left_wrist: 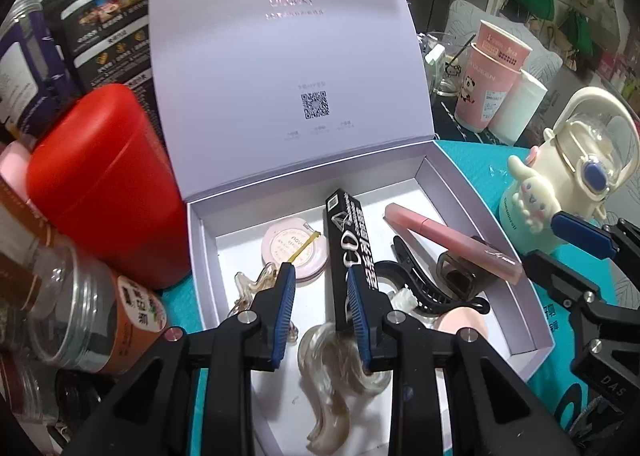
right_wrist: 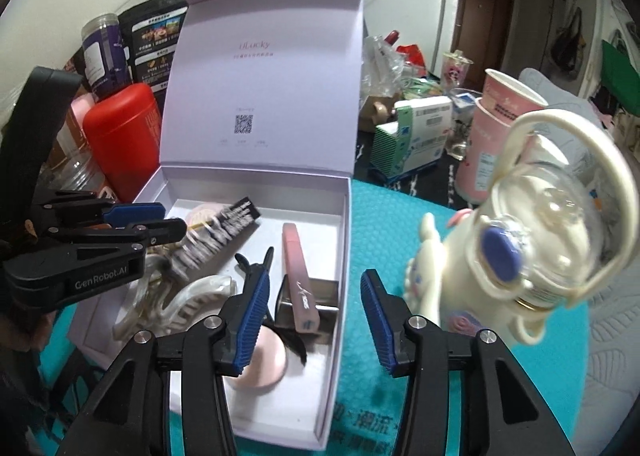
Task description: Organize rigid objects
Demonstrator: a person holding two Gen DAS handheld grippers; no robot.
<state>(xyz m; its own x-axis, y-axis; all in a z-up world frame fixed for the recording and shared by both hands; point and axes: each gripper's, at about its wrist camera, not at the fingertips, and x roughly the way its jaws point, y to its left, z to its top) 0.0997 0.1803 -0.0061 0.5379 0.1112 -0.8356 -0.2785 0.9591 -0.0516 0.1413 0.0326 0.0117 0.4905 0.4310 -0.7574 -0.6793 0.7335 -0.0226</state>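
A white gift box (left_wrist: 516, 276) (right_wrist: 342, 240) lies on the teal mat with its lid upright. Inside lie a black carton (left_wrist: 348, 248) (right_wrist: 224, 236), blurred in the right wrist view, a pink tube (left_wrist: 452, 240) (right_wrist: 298, 276), a black claw clip (left_wrist: 420, 284), a round pink compact (left_wrist: 294, 252), clear wavy clips (left_wrist: 332, 376) and a pink puff (right_wrist: 260, 360). My left gripper (left_wrist: 322, 314) (right_wrist: 172, 220) hangs over the box's left half, pads a narrow gap apart with nothing between them. My right gripper (right_wrist: 316, 316) (left_wrist: 542, 240) stands open above the box's right wall, holding nothing.
A red canister (left_wrist: 108, 184) and a clear jar (left_wrist: 92, 320) crowd the box's left side. A cream cartoon water bottle (right_wrist: 520, 240) stands close on the right. Behind it are pink paper cups (left_wrist: 492, 84) and a green-white carton (right_wrist: 416, 136). Teal mat (right_wrist: 380, 224) shows between box and bottle.
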